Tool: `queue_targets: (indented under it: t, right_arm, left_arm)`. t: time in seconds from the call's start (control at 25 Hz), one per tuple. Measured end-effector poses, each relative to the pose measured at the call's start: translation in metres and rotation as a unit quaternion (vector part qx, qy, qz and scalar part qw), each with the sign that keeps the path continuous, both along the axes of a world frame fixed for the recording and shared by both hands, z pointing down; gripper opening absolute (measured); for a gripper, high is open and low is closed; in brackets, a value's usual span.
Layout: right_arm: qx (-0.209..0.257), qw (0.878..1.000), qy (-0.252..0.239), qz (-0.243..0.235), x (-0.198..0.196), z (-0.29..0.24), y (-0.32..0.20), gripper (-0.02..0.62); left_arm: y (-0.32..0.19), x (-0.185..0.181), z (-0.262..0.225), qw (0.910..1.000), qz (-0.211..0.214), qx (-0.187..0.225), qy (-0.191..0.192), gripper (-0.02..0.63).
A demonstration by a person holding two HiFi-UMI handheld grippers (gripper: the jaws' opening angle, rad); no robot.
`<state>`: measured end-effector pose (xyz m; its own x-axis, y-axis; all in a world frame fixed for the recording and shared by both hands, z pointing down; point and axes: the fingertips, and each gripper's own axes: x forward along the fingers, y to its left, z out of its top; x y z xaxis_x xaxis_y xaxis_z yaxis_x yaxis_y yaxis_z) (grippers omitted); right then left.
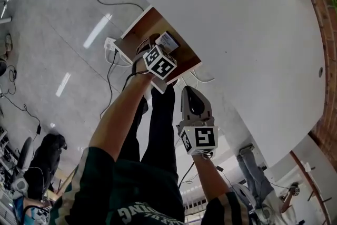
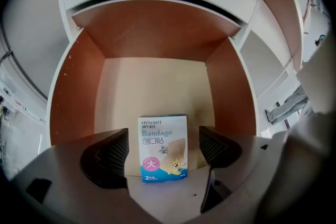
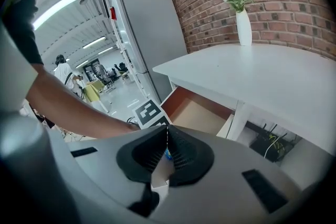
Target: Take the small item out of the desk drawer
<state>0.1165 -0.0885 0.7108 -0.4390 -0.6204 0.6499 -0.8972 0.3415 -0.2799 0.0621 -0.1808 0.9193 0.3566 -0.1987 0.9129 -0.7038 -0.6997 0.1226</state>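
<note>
The desk (image 1: 237,34) has its drawer (image 2: 73,107) pulled out; over the drawer the left gripper (image 2: 163,138) holds its jaws wide, flanking but not touching the bandage box (image 2: 162,148), upright on the drawer floor; the right gripper (image 3: 167,152), outside the drawer, is closed, empty; the box looks light, thin card, crushable, so a gentle pinch on its side edges suits.

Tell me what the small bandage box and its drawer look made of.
Small white-and-blue bandage box: likely thin printed cardboard, slightly glossy; crisp edges, printed front.
Open reddish-brown drawer: seemingly laminated board, matt; flat evenly coloured walls, paler beige floor.
</note>
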Motion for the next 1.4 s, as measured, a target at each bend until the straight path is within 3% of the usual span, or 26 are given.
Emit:
queue_targets:
  t: [0.36, 0.68, 0.96, 1.12, 1.4]
  right_arm:
    - [-0.021, 1.000, 0.006, -0.012, 0.009, 0.015, 0.005, 0.025]
    - [-0.021, 1.000, -0.001, 0.007, 0.013, 0.018, -0.002, 0.025]
    - [-0.029, 1.000, 0.001, 0.002, 0.006, 0.017, 0.004, 0.025]
    - [-0.063, 0.997, 0.023, -0.022, 0.007, 0.025, 0.017, 0.025]
    - [-0.031, 0.999, 0.007, -0.006, -0.001, 0.011, 0.011, 0.025]
  left_arm:
    - [0.005, 0.006, 0.038, 0.9989, -0.001, -0.030, -0.037, 0.425]
    - [0.002, 0.006, 0.060, 0.9975, -0.001, -0.021, -0.067, 0.426]
    - [0.001, 0.006, 0.060, 0.9978, 0.001, -0.028, -0.060, 0.426]
    - [0.000, 0.006, 0.064, 0.9969, 0.001, -0.042, -0.066, 0.425]
    - [0.003, 0.002, 0.044, 0.9979, 0.014, -0.020, -0.060, 0.425]
